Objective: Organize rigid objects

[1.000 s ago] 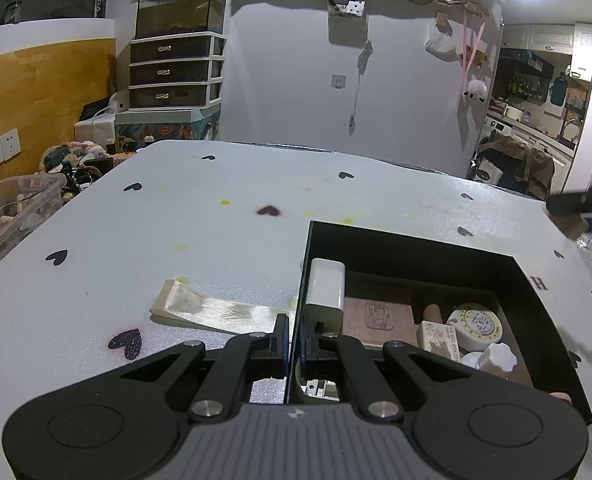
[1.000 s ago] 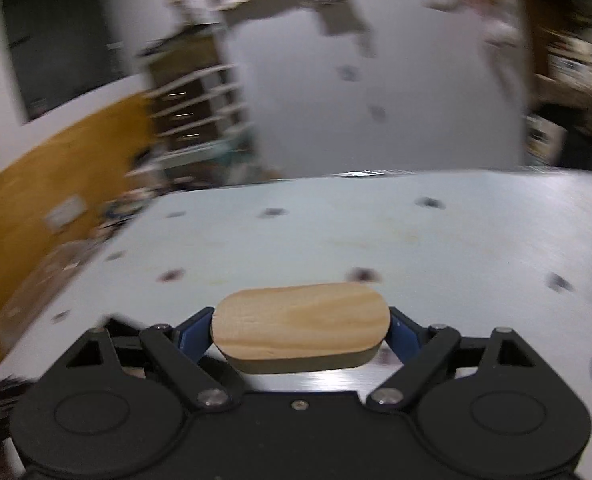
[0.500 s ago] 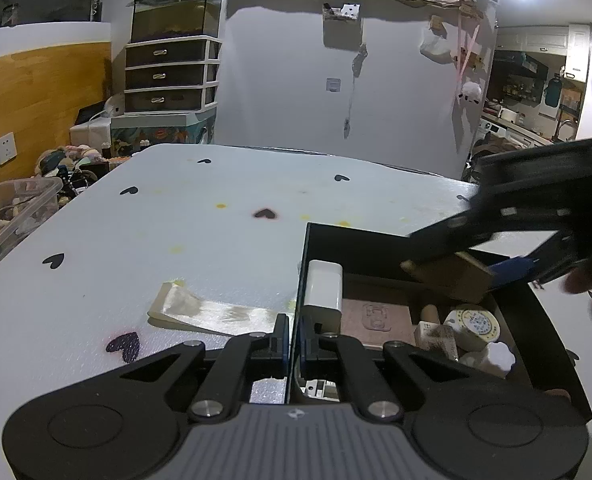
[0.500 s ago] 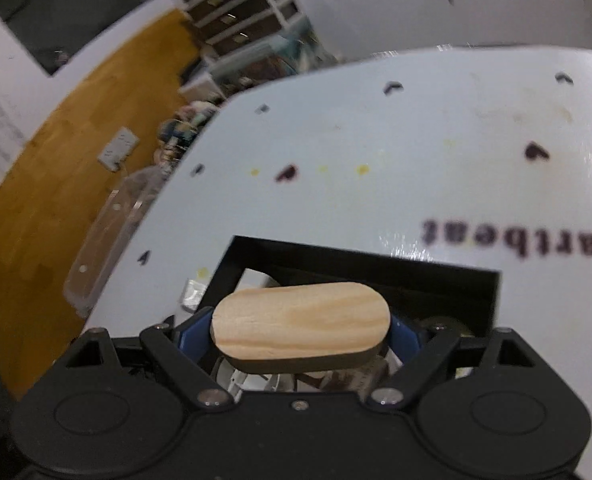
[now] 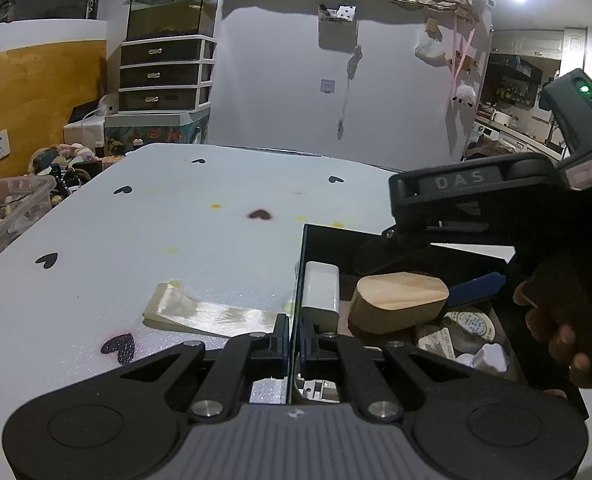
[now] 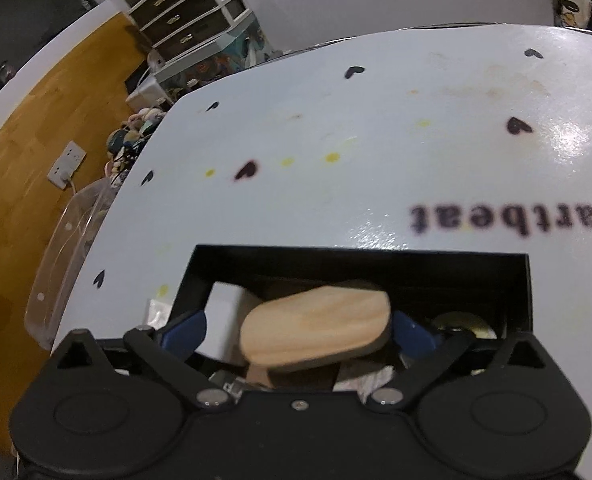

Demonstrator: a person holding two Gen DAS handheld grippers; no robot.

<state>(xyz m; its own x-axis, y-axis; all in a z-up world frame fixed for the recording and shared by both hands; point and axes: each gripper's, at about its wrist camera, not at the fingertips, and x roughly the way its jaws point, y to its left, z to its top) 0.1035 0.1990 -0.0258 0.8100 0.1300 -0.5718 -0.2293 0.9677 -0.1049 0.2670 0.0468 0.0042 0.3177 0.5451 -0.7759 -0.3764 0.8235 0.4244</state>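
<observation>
Since the earlier frame the right gripper (image 6: 300,332) has come from beside the worktop (image 5: 176,248) to above the black box (image 5: 416,240), and its jaws have just been opening, with the wooden block (image 5: 400,298) between them. In the right wrist view the block sits low in the middle of the frame, tilted, with a gap to the blue pad on its left side. On the right side I cannot tell if the pad touches it. So the right gripper is released. The left gripper (image 5: 294,344) is clenched on the near wall of the box, at the lower centre of its view.

There is one wooden block, one black box and one white charger (image 5: 322,288), which stands upright at the left wall inside the box. One round tin (image 5: 470,322) and some small pale pieces lie at the lower right of the box. One clear flat wrapper (image 5: 208,312) lies on the worktop just left of the box.

The block is a thick oval of pale wood, with light grain on top and a darker side.
</observation>
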